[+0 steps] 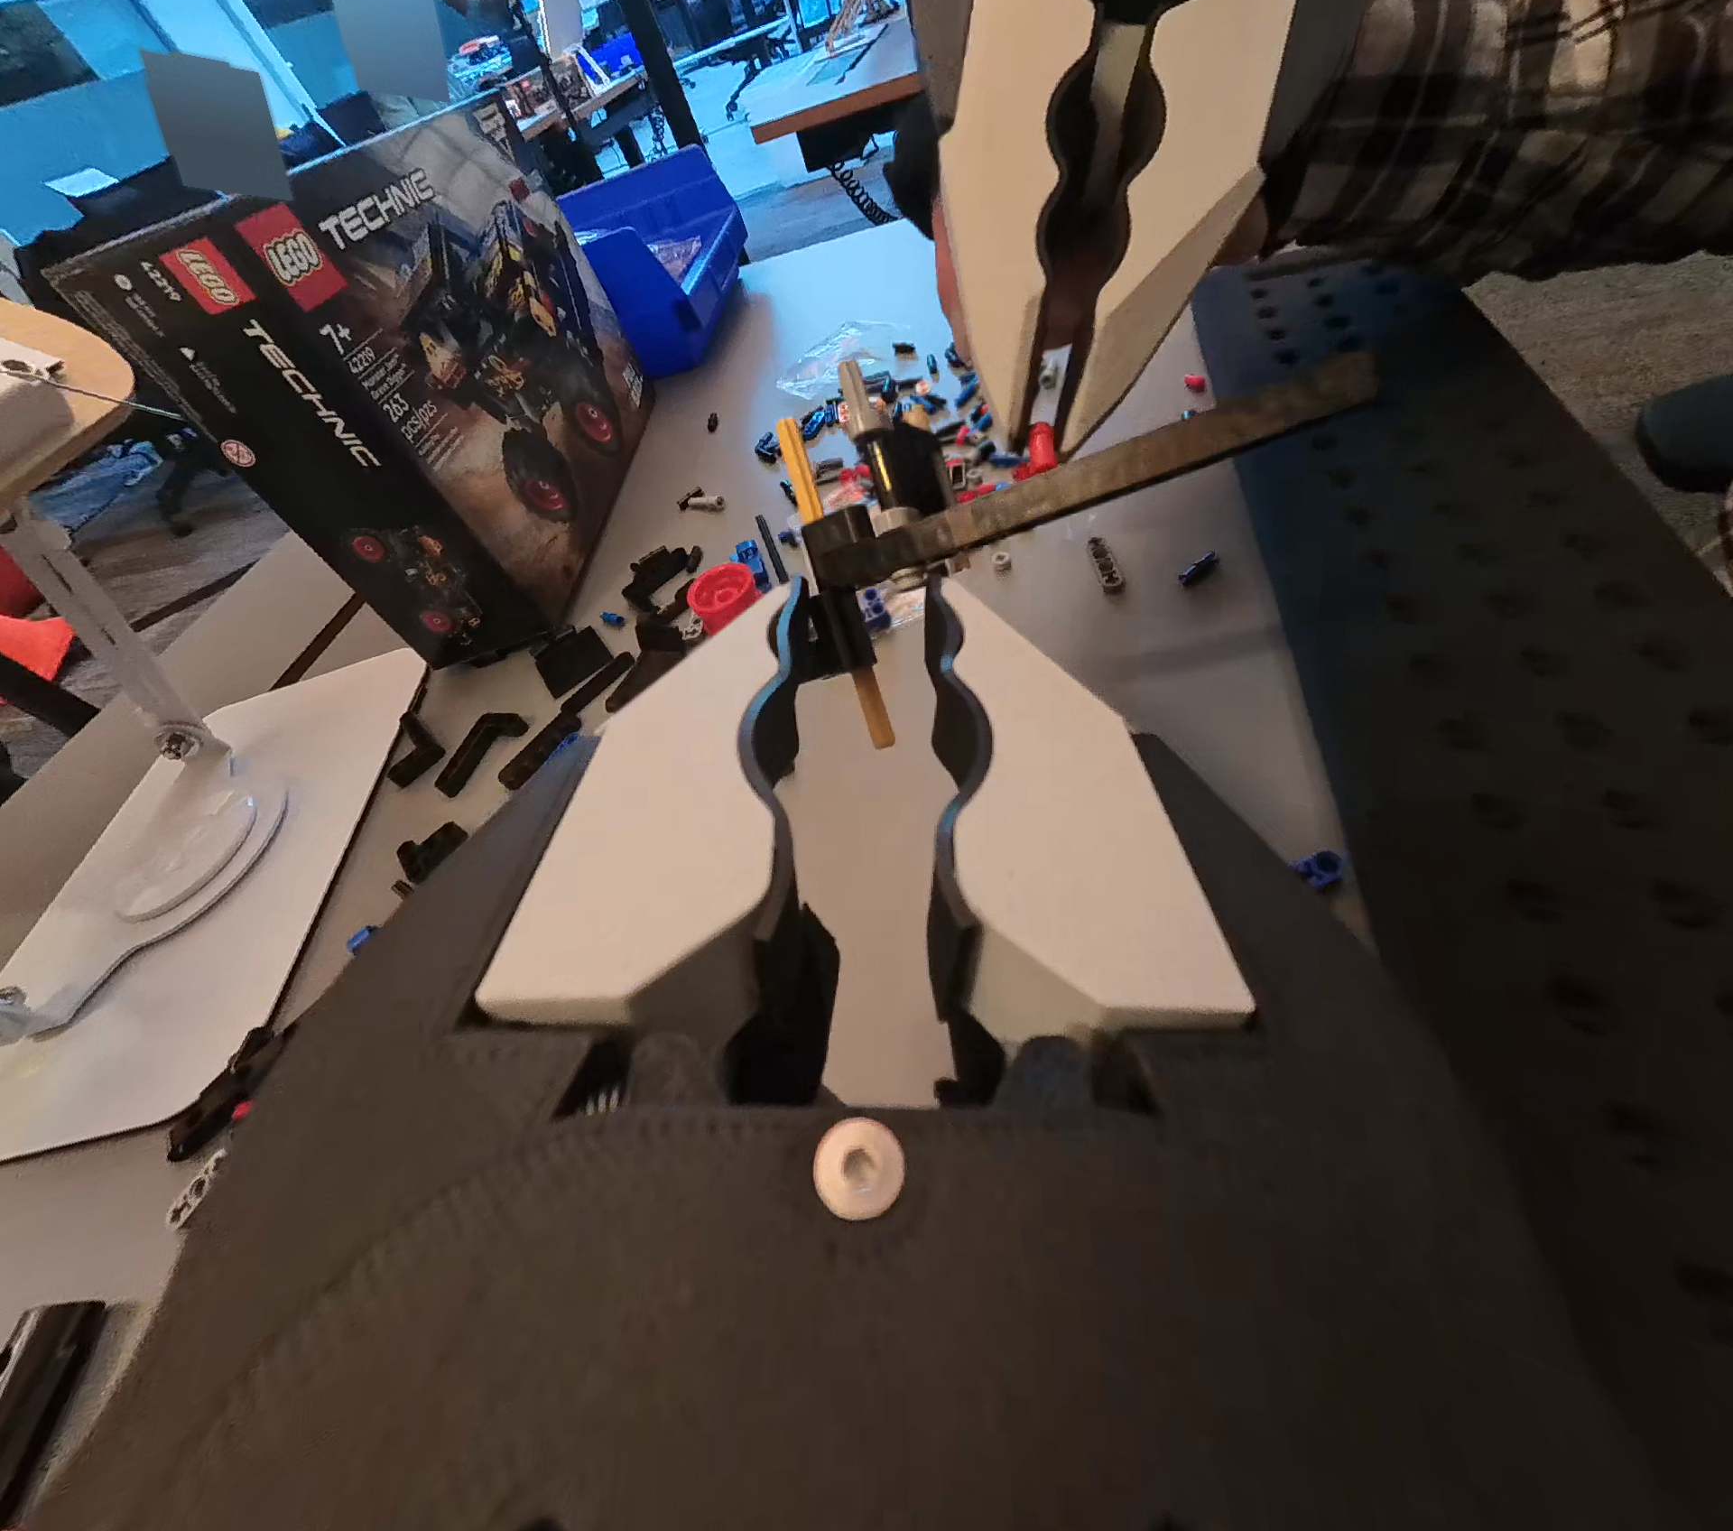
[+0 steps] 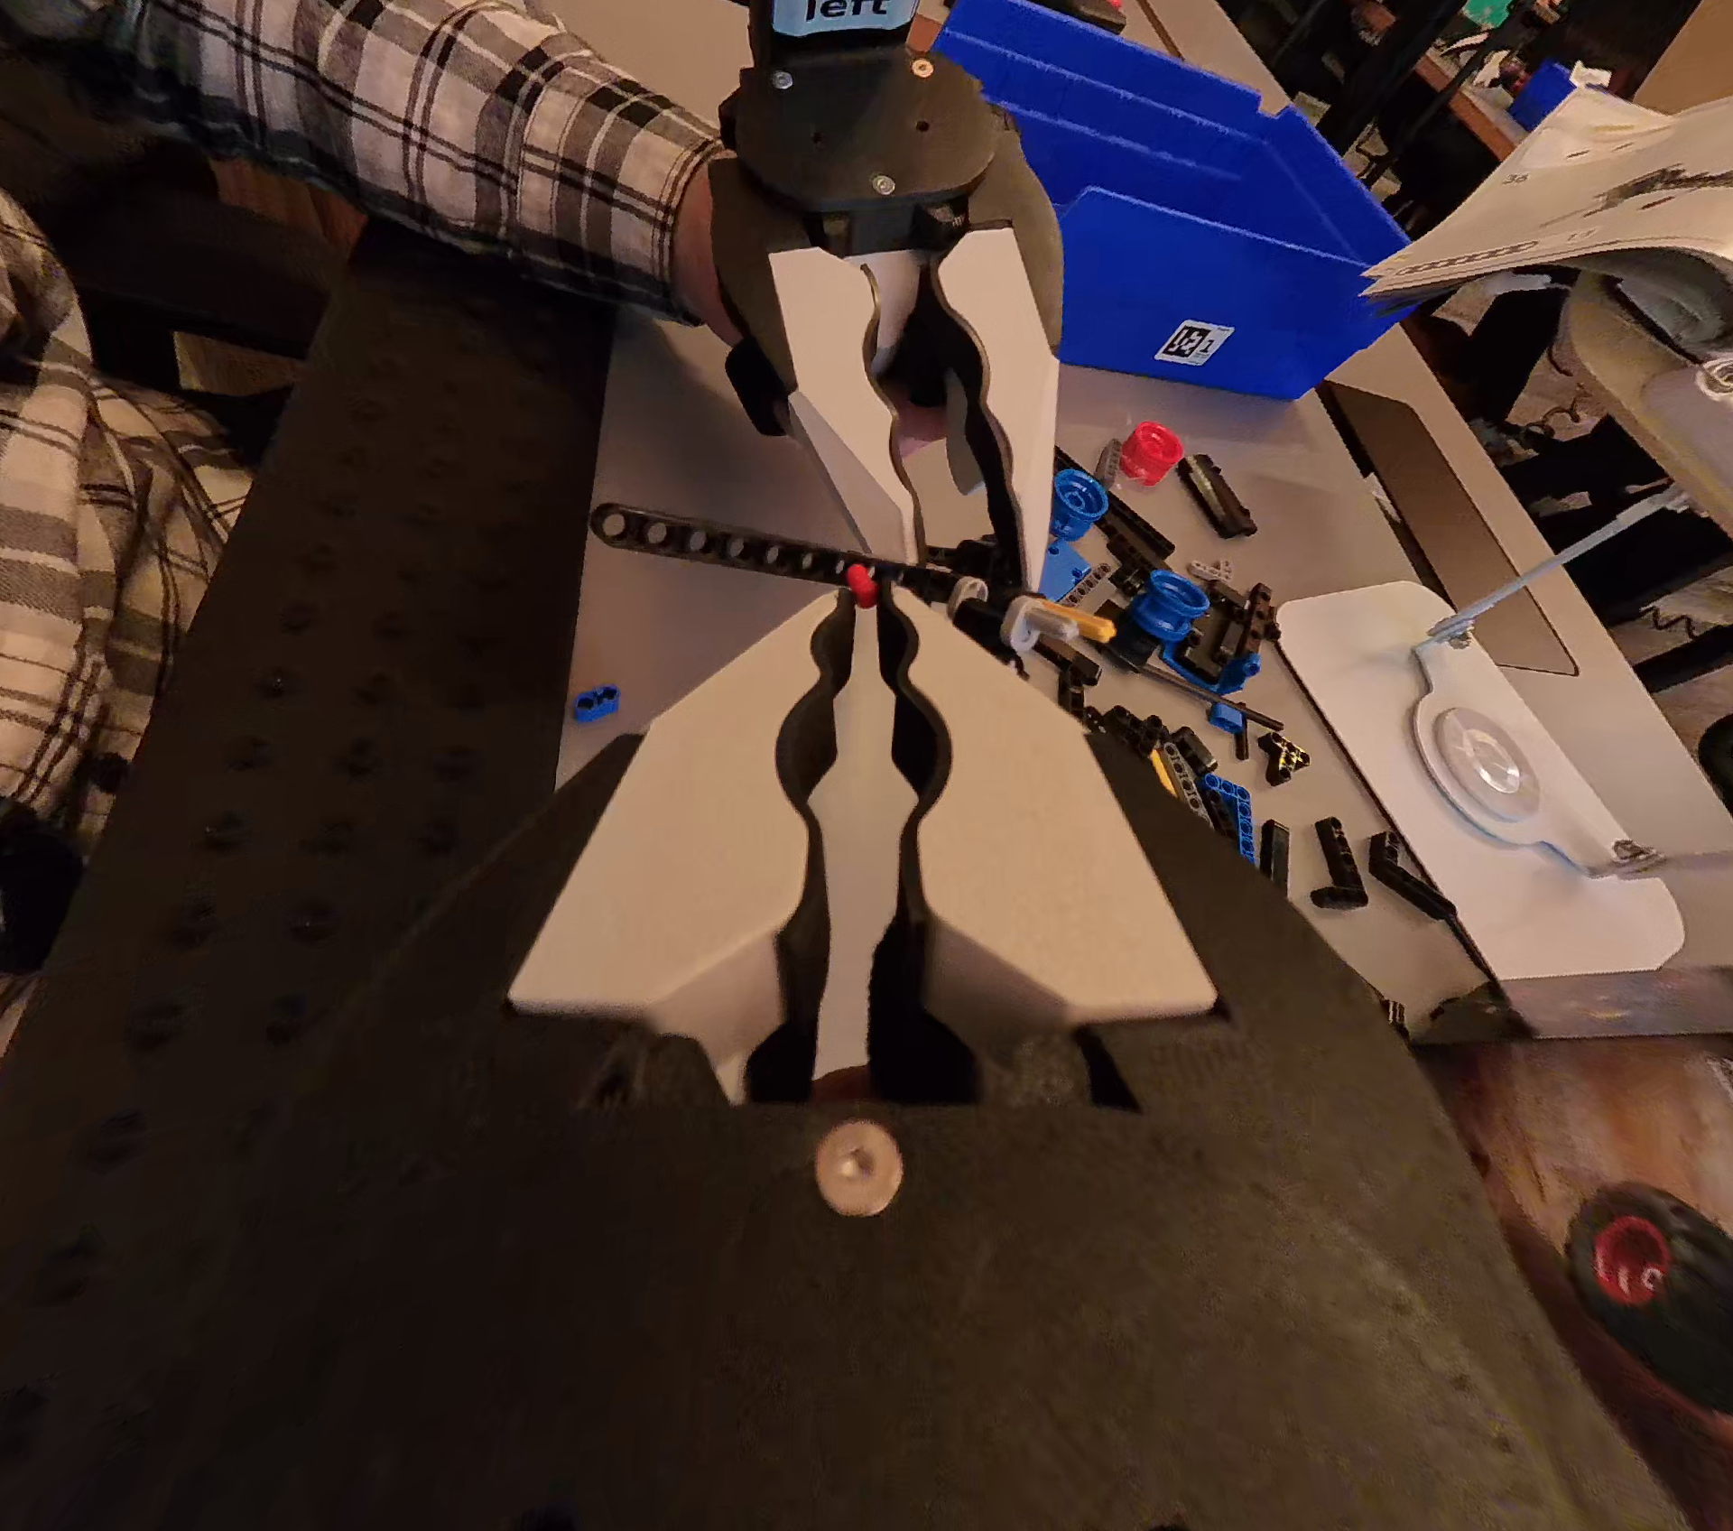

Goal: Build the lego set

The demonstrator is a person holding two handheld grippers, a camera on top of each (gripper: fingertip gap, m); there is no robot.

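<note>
Evidently assembly is only beginning: the left gripper point(image 1: 863, 604) is clamping a small black-and-yellow axle sub-assembly point(image 1: 849, 595) with long black holed beam point(image 2: 731, 548), while the right gripper point(image 2: 865, 595) is pinching a red pin point(image 2: 860, 584) against it; most loose pieces point(image 2: 1182, 642) are lying unassembled on the grey table point(image 2: 713, 642).

Long black perforated plastic beam point(image 2: 713, 545): slightly glossy, smooth. Small red plastic pin point(image 2: 860, 584): shiny. Yellow plastic axle point(image 1: 837, 595): smooth, satin. White wedge-shaped gripper fingers point(image 1: 656, 858): matt plastic, finely grained; black wavy pads point(image 1: 956, 726) look rubbery, dull. Dark gripper body point(image 1: 844, 1345): matt, faintly ridged like printed plastic. Blue plastic bin point(image 2: 1172, 192): glossy. Printed cardboard box point(image 1: 394, 398): semi-gloss. Plaid sleeve point(image 2: 328, 42): woven cloth. Grey tabletop point(image 1: 1107, 642): smooth, matt.
</note>
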